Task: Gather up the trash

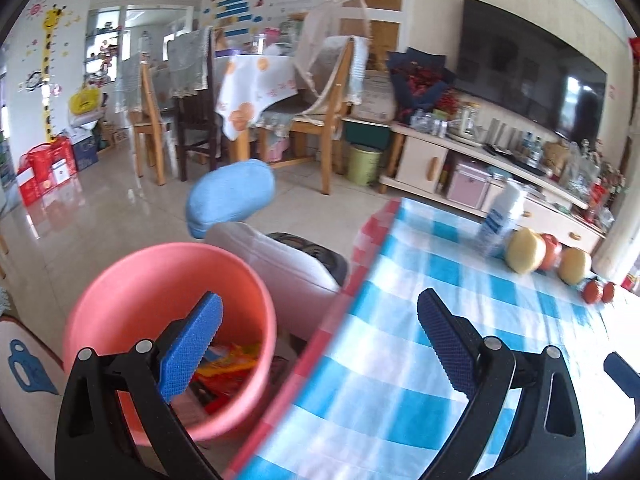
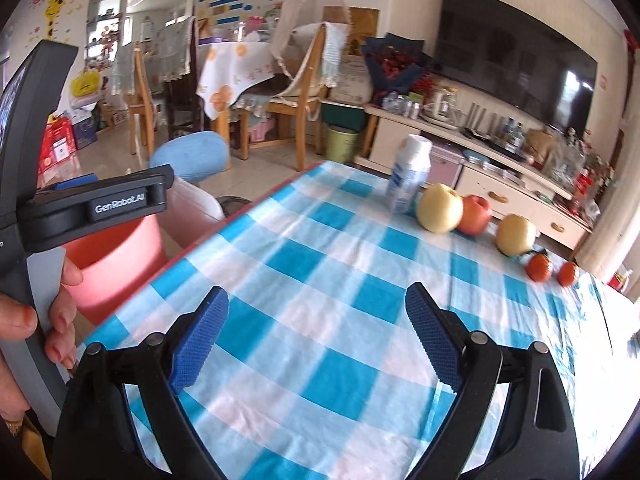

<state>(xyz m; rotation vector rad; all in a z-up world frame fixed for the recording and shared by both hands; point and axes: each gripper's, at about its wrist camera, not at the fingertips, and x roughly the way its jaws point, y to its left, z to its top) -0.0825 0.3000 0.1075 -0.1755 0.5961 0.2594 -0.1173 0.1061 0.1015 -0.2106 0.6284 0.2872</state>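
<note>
From the left wrist camera, the left gripper (image 1: 320, 340) stands wide and empty, straddling the edge of a table under a blue-and-white checked tablecloth (image 1: 400, 360). Below it on the floor, a round pink plastic bucket (image 1: 132, 280) holds bright wrappers (image 1: 228, 364).

From the right wrist camera, the right gripper (image 2: 316, 332) also gapes wide, empty, above the cloth. A white plastic bottle (image 2: 412, 172), two yellow pears (image 2: 440, 208), a red apple (image 2: 476, 214) and two small tangerines (image 2: 540, 267) line the far edge. A person's hand (image 2: 44, 312) grips the other tool's handle at left.
</note>
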